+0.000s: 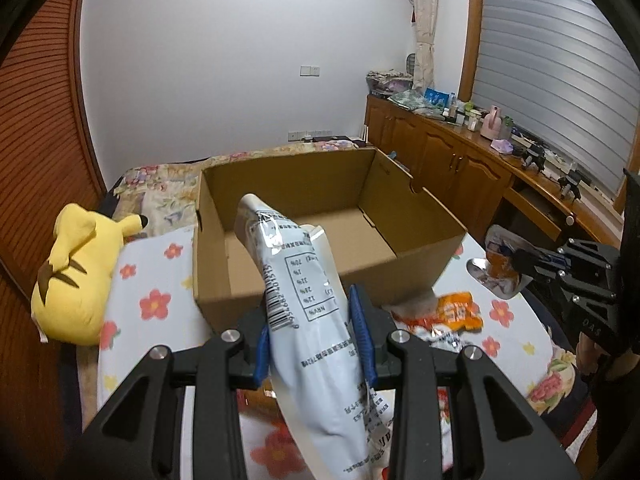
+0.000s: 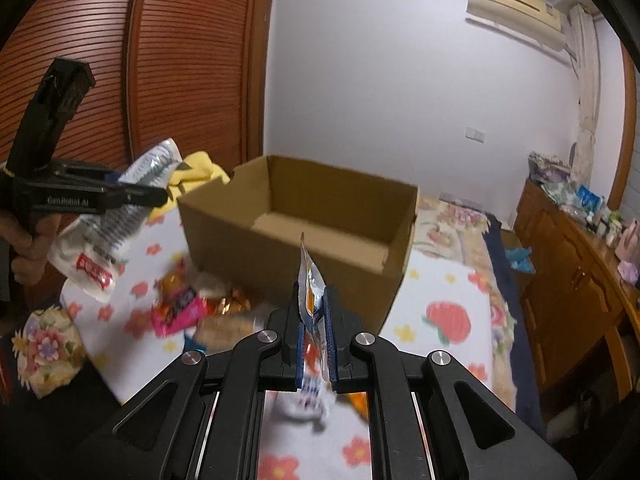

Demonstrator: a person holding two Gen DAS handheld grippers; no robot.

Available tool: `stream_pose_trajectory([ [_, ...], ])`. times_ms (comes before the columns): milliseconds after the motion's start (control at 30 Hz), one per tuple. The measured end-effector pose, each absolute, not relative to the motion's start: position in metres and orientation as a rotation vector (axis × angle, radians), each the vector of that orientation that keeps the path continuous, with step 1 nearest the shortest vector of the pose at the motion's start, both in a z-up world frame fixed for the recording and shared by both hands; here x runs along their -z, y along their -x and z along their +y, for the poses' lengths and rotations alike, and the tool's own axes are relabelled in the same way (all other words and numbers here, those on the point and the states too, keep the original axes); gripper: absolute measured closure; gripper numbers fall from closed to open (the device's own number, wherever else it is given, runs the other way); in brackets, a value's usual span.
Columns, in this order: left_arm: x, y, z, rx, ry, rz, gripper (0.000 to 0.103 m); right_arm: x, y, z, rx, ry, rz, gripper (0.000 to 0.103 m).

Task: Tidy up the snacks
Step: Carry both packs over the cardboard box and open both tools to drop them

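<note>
Ahead, the open cardboard box (image 1: 320, 216) sits on the flowered bed (image 1: 156, 304). Before it, the left hand-held gripper (image 1: 314, 336) is clamped on a white snack pouch (image 1: 308, 300) that juts up between its pads, and the right hand-held gripper (image 2: 314, 332) pinches a thin foil packet (image 2: 310, 284) edge-on. Loose snacks (image 2: 180, 308) lie below.

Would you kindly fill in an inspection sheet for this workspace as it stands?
Surface: bed with floral sheet.
Job's things: open cardboard box, nothing seen inside; loose snacks in front of it.
Clutter: yellow plush left of the box.
Grippers: left gripper shut on a white pouch; right gripper shut on a thin silver-orange packet; both held in front of the box.
Cables: nothing seen.
Surroundings: slatted wooden doors, crowded wooden cabinet, air conditioner.
</note>
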State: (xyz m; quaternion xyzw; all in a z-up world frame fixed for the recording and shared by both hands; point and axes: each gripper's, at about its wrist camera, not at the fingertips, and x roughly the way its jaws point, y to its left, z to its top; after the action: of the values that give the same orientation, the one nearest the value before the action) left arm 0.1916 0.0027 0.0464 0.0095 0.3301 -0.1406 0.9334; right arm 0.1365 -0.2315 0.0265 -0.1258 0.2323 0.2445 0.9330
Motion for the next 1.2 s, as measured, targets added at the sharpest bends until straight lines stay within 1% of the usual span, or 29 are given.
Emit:
stream_pose_trajectory([
  [367, -0.053, -0.260, -0.003, 0.285, -0.025, 0.700, 0.070, -0.038, -0.215, -0.213, -0.562, 0.210, 0.508, 0.097],
  [600, -0.055, -0.301, -0.006, 0.274, -0.036, 0.714, 0.070, -0.038, -0.253, -0.198, -0.598, 0.230, 0.522, 0.097],
  [900, -0.036, -0.342, -0.007, 0.256, -0.042, 0.756, 0.070, -0.016, -0.281, -0.186, -0.621, 0.253, 0.591, 0.097],
  [1200, -0.026, -0.359, -0.011, 0.252, -0.036, 0.775, 0.071, 0.010, -0.289, -0.182, -0.638, 0.258, 0.683, 0.096],
])
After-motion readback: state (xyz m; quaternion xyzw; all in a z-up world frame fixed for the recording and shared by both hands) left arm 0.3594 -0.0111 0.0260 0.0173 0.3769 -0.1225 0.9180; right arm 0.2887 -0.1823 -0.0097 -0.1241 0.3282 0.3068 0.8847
